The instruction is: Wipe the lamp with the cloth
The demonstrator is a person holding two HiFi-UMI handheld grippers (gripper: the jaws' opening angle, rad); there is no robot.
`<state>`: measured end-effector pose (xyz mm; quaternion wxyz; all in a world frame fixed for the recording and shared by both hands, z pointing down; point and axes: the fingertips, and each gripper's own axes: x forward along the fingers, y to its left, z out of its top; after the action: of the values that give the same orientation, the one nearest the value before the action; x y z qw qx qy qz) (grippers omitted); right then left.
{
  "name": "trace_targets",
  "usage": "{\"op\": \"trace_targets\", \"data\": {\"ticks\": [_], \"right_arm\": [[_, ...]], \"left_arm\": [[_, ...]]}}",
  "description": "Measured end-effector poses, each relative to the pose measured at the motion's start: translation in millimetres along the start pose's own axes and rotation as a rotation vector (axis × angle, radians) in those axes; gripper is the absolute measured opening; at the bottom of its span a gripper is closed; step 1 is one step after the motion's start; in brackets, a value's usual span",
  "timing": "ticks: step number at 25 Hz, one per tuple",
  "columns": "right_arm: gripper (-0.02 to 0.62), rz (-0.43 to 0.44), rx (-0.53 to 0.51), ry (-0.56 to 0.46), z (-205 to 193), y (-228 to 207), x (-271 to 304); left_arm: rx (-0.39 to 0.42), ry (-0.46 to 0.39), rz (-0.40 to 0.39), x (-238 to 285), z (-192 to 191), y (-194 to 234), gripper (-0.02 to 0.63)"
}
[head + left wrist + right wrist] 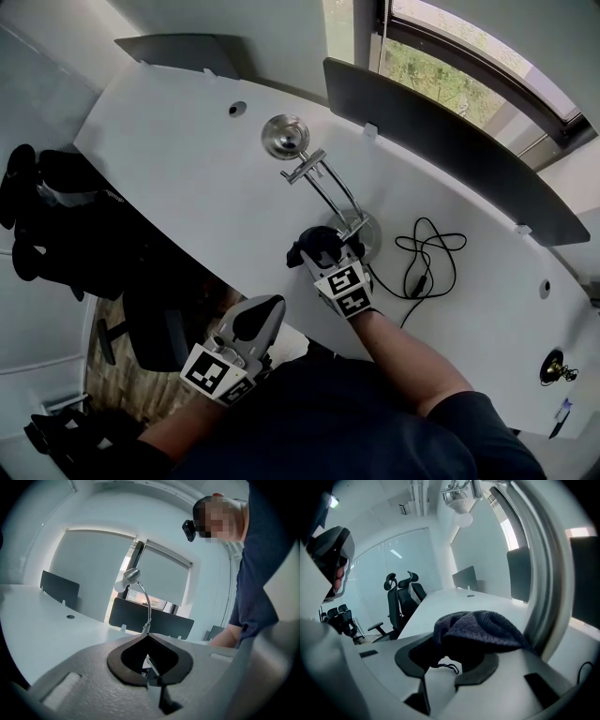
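Observation:
A chrome desk lamp stands on the white desk (178, 169), with its head (285, 136) at the back and its round base (367, 232) nearer me. My right gripper (323, 253) is shut on a dark knitted cloth (314, 241), which is against the left side of the base. In the right gripper view the cloth (480, 630) bulges over the jaws, right beside the lamp's chrome stem (543, 583). My left gripper (255, 321) hangs shut and empty off the desk's near edge. The left gripper view looks past the jaws (146, 635) at the lamp head (132, 576).
A black cable (427, 258) lies coiled right of the base. Dark divider panels (441, 141) line the desk's far edge, below a window. A grommet hole (237, 109) sits at the back left. Black office chairs (47, 206) stand left of the desk.

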<state>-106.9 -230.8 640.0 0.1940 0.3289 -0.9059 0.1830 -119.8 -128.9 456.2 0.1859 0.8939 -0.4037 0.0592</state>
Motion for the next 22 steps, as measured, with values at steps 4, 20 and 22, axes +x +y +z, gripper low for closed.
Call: {"op": "trace_targets", "data": {"ticks": [4,20,22], "right_arm": [[0.132,0.008,-0.009,0.026,-6,0,5],[0.132,-0.036,-0.250,0.174,-35,-30,-69],[0.132,-0.040,-0.267,0.196,-37,-32,-75]], "left_arm": [[-0.004,-0.008,0.008,-4,-1,-1,0.004],[-0.024,-0.075,-0.090,14,8,-28,0.003],[-0.025,-0.084,-0.099,15,10,-29,0.003]]}}
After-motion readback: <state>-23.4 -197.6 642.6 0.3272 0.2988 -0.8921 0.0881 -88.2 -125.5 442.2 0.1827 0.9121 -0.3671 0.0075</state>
